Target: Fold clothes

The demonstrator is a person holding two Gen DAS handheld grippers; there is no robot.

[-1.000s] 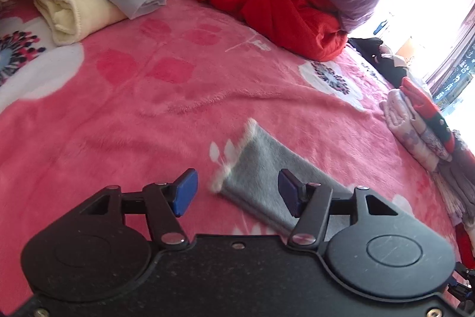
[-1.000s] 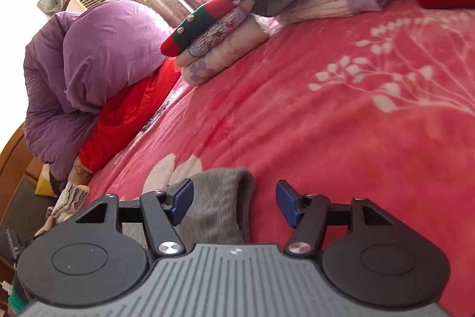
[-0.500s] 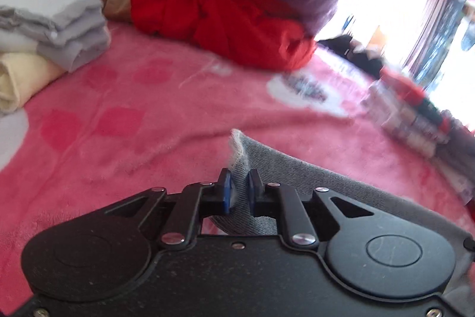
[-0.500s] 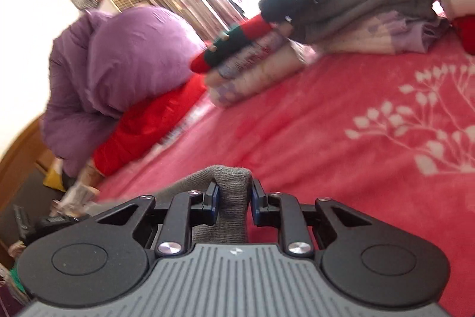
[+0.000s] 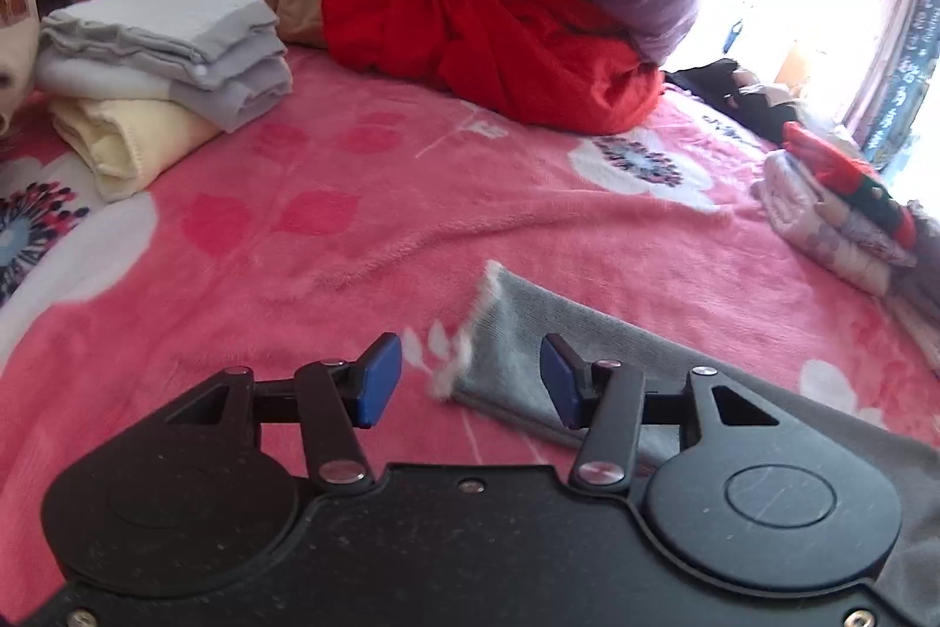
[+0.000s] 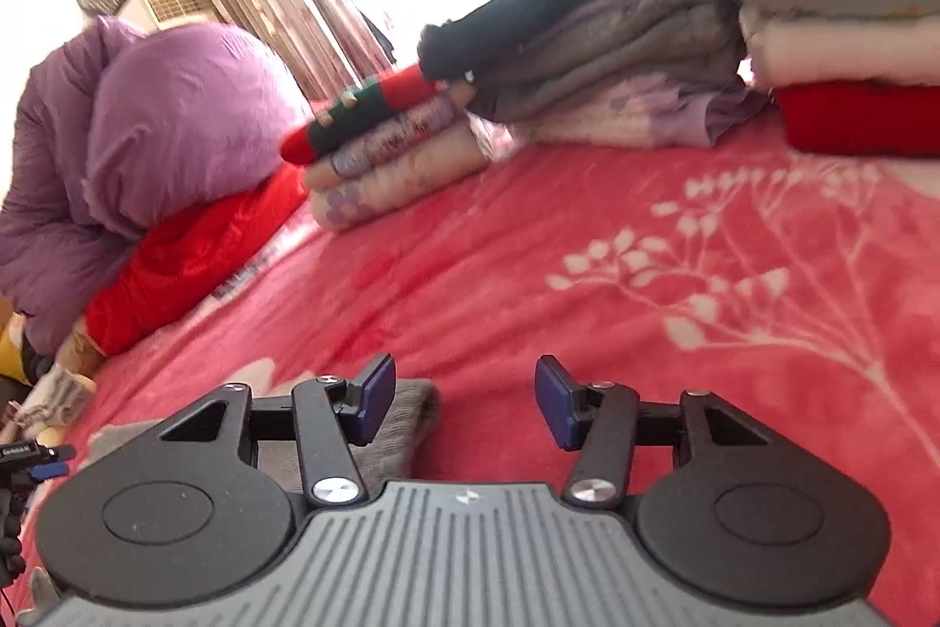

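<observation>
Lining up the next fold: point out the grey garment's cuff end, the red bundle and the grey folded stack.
grey garment (image 5: 505, 333), left wrist view, on its frayed cuff end.
red bundle (image 5: 487, 39), left wrist view, on its crumpled middle.
grey folded stack (image 5: 170, 33), left wrist view, on the top layer.

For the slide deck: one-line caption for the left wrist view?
Left gripper, jaws opening, above a grey garment lying on the pink floral blanket.

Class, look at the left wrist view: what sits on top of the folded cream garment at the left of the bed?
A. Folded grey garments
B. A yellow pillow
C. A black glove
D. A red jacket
A: the folded grey garments rest on the cream garment as one stack.
</observation>
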